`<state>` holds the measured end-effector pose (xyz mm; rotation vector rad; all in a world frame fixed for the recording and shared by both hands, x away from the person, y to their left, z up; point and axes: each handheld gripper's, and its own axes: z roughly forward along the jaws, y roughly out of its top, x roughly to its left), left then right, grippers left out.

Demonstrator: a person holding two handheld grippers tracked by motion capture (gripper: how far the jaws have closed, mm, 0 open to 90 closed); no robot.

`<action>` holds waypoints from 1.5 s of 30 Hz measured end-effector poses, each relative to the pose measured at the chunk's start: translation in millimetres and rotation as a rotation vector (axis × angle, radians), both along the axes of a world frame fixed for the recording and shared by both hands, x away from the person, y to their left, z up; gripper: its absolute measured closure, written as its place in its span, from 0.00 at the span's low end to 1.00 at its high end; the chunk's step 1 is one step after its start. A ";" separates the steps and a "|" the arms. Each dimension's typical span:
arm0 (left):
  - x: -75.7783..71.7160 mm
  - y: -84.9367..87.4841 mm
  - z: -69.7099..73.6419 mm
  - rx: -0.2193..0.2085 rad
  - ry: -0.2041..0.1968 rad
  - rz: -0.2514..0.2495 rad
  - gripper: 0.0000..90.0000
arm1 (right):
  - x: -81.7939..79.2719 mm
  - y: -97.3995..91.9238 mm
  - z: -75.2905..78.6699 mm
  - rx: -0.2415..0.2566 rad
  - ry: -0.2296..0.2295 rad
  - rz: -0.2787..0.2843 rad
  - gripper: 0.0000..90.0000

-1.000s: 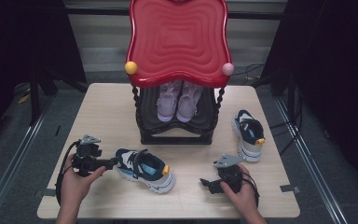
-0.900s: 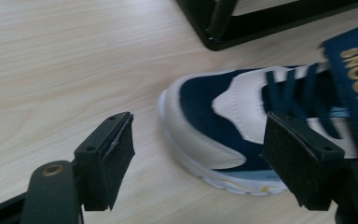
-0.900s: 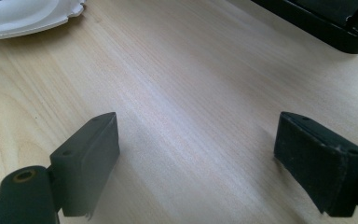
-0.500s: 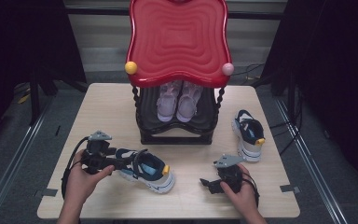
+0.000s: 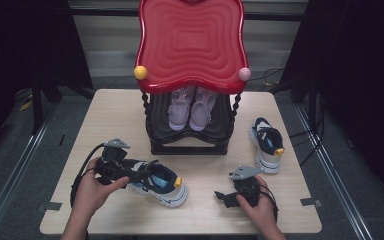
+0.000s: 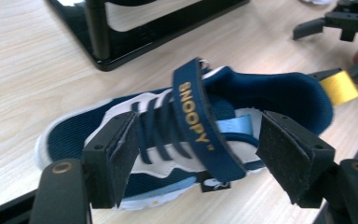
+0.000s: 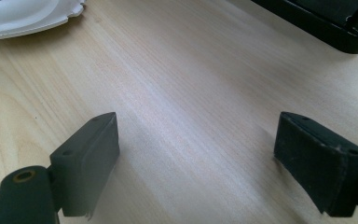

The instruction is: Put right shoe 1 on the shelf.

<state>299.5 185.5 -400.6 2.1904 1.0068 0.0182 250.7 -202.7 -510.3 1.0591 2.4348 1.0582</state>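
A navy and white sneaker (image 5: 162,185) with a "SNOOPY" strap and a yellow heel tab lies on the table at front left, toe to the left. In the left gripper view the sneaker (image 6: 74,135) sits under and between the jaws. My left gripper (image 5: 142,175) (image 6: 196,158) straddles its laced middle; the jaws have just been closing, with a gap still beside the right pad (image 6: 284,154). My right gripper (image 5: 222,196) (image 7: 196,154) rests open over bare wood at front right, nothing between its jaws.
A black shoe rack (image 5: 190,145) with a red wavy top (image 5: 191,45) stands mid-table and holds a pale pink pair (image 5: 190,107). The matching sneaker (image 5: 266,142) lies right of it. The rack's base (image 6: 144,37) (image 7: 326,23) is close to both grippers.
My left gripper has moved right and slightly up, from beside the sneaker's toe to over its laces. The sneaker and the right hand have stayed put.
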 end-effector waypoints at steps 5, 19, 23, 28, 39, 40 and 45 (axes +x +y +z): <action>-0.9 -8.6 3.2 -0.002 0.027 -0.029 0.32 | 0.0 0.0 0.0 0.000 0.000 0.000 0.15; 3.0 -19.5 -10.3 0.046 0.061 -0.064 0.44 | 0.0 0.0 0.0 0.000 0.000 0.000 0.15; 0.3 -18.1 -2.6 0.042 0.023 -0.073 0.65 | 0.0 0.0 0.0 0.000 0.000 0.000 0.15; 1.2 -7.3 -0.5 0.031 0.005 -0.082 1.00 | 0.0 0.0 0.0 0.000 0.000 0.000 0.15; -0.7 -13.0 6.2 0.004 0.008 -0.077 0.53 | 0.0 0.0 0.0 0.000 0.000 0.000 0.15; -1.1 -15.0 6.0 -0.004 0.011 -0.082 0.51 | 0.0 0.0 0.0 0.001 0.000 0.000 0.15; 0.2 -26.1 -4.7 0.074 0.013 -0.098 0.43 | 0.0 0.0 0.0 0.000 0.000 0.000 0.15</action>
